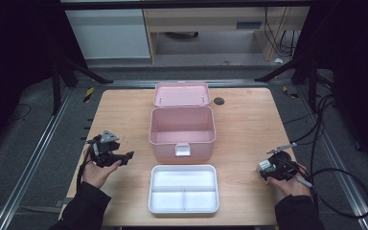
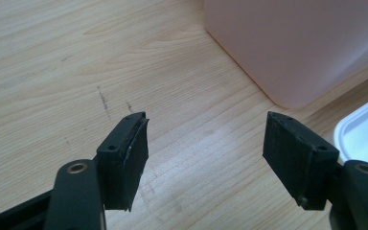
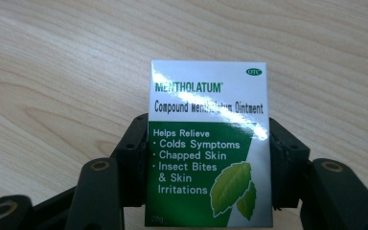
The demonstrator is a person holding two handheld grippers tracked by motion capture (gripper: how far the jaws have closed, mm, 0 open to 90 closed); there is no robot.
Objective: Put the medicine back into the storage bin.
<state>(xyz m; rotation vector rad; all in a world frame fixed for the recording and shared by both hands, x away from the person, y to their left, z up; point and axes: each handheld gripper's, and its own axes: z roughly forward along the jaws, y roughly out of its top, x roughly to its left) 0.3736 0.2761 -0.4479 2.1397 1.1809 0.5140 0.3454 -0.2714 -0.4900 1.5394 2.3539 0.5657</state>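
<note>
Ointment box sits between the right gripper fingers, gripped at three and nine o'clock; left gripper fingers open

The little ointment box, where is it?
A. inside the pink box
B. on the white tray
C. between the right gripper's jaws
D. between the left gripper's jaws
C: the Mentholatum ointment box stands between the right gripper jaws, which touch its two sides.
</note>
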